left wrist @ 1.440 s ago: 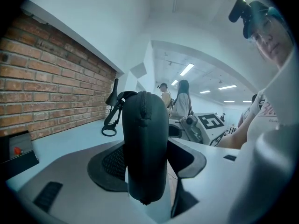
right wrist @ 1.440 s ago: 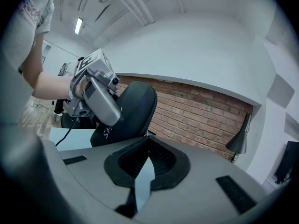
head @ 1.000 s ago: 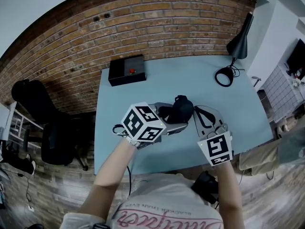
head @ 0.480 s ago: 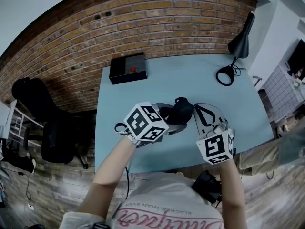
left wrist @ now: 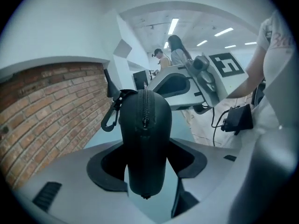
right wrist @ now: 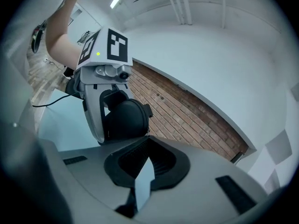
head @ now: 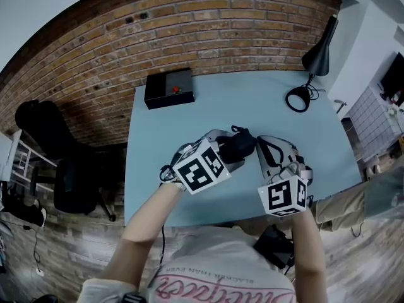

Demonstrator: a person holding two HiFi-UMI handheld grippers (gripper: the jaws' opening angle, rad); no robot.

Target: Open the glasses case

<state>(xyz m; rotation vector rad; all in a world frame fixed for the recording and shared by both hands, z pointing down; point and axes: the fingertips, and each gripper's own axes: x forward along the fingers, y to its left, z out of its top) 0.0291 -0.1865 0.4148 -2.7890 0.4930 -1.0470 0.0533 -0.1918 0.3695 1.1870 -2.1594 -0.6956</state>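
The pale blue tabletop (head: 252,106) carries two things, well apart. A black box (head: 165,89) with a red button (head: 175,93) on top lies at its far left corner. A black lamp (head: 317,55) stands on a ring-shaped foot at the far right corner.

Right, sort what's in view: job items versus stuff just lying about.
Job: glasses case; left tool, gripping it; right tool, shut, by the case.
Lying about: black box with red button; desk lamp; office chair.

Left gripper (head: 228,158) clamps the glasses case (head: 238,145) between wide-set jaws; right gripper (head: 260,151) has its jaws pressed together.
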